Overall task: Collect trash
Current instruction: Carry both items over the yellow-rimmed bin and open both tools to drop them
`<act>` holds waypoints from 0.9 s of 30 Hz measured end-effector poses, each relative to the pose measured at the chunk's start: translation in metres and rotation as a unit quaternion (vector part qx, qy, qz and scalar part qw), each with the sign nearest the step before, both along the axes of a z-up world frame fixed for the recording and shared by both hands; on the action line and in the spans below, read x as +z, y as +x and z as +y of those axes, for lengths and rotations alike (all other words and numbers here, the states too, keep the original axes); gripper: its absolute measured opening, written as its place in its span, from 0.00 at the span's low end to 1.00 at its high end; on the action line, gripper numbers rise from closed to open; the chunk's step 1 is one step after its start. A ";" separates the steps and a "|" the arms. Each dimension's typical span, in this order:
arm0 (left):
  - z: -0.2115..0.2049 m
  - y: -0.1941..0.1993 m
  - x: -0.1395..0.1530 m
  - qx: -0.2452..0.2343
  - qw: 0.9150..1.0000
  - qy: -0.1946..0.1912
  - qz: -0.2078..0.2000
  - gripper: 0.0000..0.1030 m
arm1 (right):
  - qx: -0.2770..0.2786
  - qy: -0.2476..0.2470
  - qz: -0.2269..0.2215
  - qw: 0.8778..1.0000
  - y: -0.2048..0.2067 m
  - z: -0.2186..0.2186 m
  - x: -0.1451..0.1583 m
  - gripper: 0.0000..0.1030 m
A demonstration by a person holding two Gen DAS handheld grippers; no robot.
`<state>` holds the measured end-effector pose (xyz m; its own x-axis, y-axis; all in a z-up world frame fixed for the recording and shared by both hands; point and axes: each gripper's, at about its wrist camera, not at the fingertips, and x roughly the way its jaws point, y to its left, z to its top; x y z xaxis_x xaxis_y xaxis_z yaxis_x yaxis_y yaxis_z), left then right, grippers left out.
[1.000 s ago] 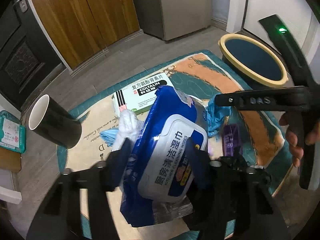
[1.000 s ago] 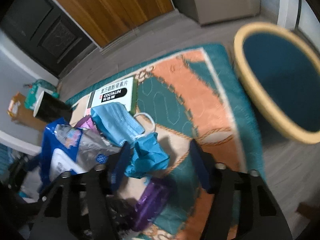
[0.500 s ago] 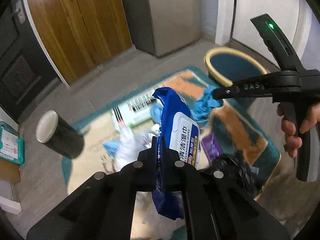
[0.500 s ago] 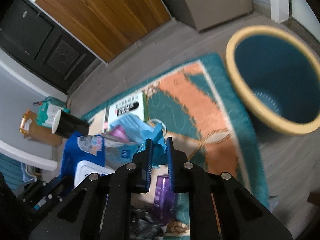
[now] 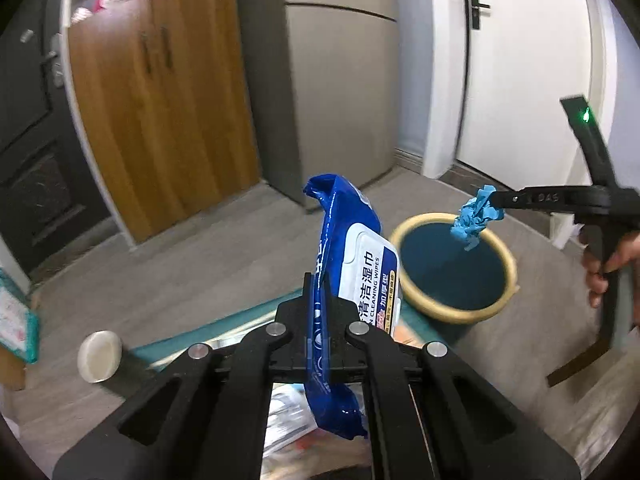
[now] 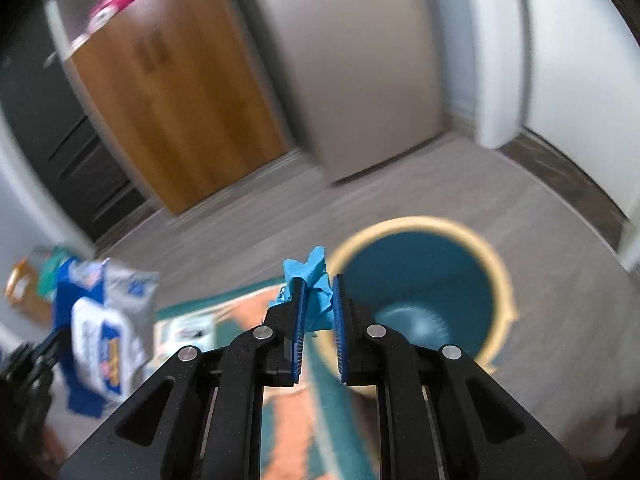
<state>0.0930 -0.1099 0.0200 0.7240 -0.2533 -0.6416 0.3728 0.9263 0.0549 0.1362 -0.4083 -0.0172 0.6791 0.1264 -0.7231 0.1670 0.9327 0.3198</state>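
Note:
My left gripper (image 5: 319, 296) is shut on a blue wet-wipes pack (image 5: 354, 264), held upright above the rug. My right gripper (image 6: 318, 300) is shut on a crumpled blue wad (image 6: 316, 280). In the left wrist view the wad (image 5: 476, 220) hangs over the far rim of the blue bin with a yellow rim (image 5: 456, 276). The bin (image 6: 424, 292) lies just ahead and right of my right gripper. The wipes pack (image 6: 100, 332) shows at the left of the right wrist view.
A black cup (image 5: 100, 356) lies on its side on the floor at left. More litter (image 5: 288, 416) lies on the patterned rug (image 6: 304, 420) below my left gripper. Wooden doors (image 5: 160, 108), a grey cabinet (image 5: 336, 80) and a white door (image 5: 524, 80) stand behind.
Both grippers closed on their items and lifted them off the rug. The right one carried the blue wad over to the bin; the left raised the wipes pack.

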 end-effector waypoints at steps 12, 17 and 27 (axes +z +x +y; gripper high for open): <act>-0.166 0.092 -0.079 -0.073 0.993 0.048 0.074 0.02 | -0.083 0.010 0.094 0.992 0.026 -0.070 -0.083 0.14; -0.190 0.118 -0.082 -0.074 0.994 0.064 0.057 0.03 | -0.098 0.033 0.078 0.992 0.021 -0.080 -0.079 0.20; -0.160 0.099 -0.054 -0.037 0.998 0.031 0.034 0.59 | -0.091 0.015 0.039 0.995 0.018 -0.075 -0.061 0.74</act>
